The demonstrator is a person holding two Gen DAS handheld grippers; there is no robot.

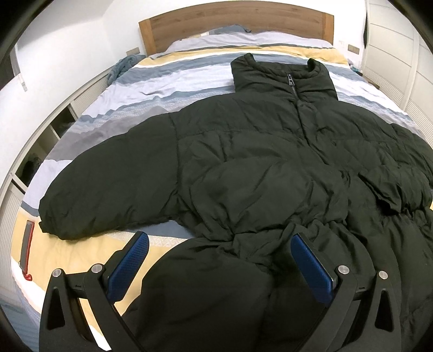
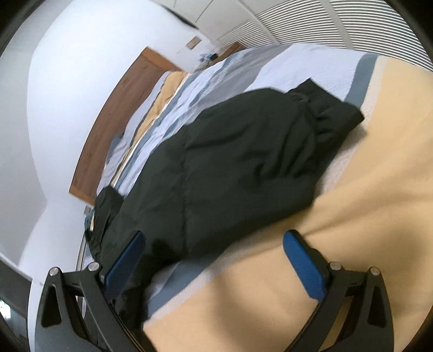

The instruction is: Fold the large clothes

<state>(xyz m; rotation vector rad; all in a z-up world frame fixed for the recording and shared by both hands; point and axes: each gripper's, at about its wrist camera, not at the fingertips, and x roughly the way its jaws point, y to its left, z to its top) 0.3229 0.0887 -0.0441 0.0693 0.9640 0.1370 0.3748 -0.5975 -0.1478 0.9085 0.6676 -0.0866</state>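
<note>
One dark puffer jacket lies on one striped bed; both claws, left and right, spread.

The left wrist view is looking from the bed's foot toward the headboard, close above the jacket. The right wrist view is tilting sideways, sharing jacket and headboard.

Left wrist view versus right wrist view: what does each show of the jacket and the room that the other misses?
Only the left wrist view shows the jacket's collar, zipper and the spread sleeve, plus the open left hand-held gripper over the hem. Only the right wrist view shows the open right hand-held gripper beside the jacket's edge, and the slatted doors. Both show the dark jacket on the striped bedcover and the wooden headboard.
</note>
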